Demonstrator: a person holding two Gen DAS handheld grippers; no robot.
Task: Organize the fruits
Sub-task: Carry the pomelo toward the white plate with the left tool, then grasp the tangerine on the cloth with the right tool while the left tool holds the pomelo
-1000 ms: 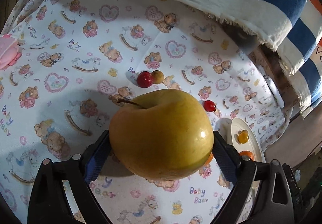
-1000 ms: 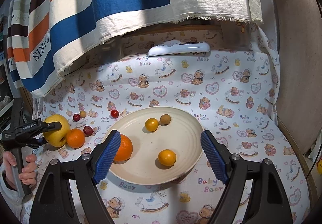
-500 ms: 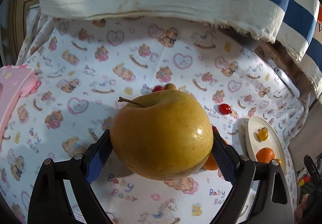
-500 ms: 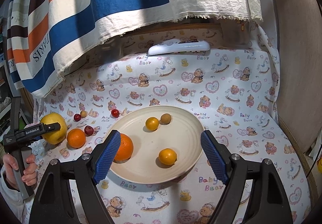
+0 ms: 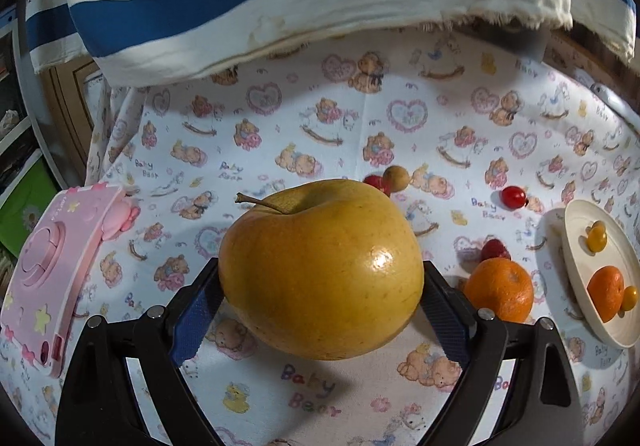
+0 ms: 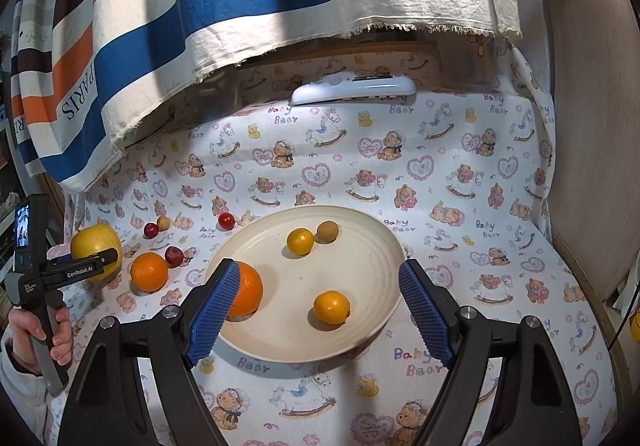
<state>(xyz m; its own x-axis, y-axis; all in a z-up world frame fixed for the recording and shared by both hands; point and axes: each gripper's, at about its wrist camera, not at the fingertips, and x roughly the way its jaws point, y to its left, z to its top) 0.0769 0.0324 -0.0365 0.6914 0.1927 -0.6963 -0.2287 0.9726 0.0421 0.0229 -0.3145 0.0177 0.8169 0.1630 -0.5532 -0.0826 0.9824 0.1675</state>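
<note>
A: Left gripper [image 5: 320, 310] clamped wide on the yellow apple [image 5: 320, 270], pads pressed to both flanks, stem up; apple raised just off the bear-print desk [image 5: 280, 125], shadow beneath. Best kept level and carried rightward toward the cream plate [image 6: 360, 322].

B: Right gripper [image 6: 316, 310] spread wide over the near rim of the plate, nothing between its pads. Probably wise to pull it back first.

A: Agreed. On the way: a loose orange [image 5: 500, 290] just beside the apple, a small dark red fruit [image 5: 494, 250] behind it. Better lifted over than swept past.

B: Free room on the plate toward its far right; large orange [image 6: 246, 294] at the left rim, three small fruits [image 6: 300, 241] spread across the middle.

A: Striped cloth [image 6: 200, 25] hanging low behind, pink toy [image 5: 52, 278] to the left. No reason to stray either way.
</note>
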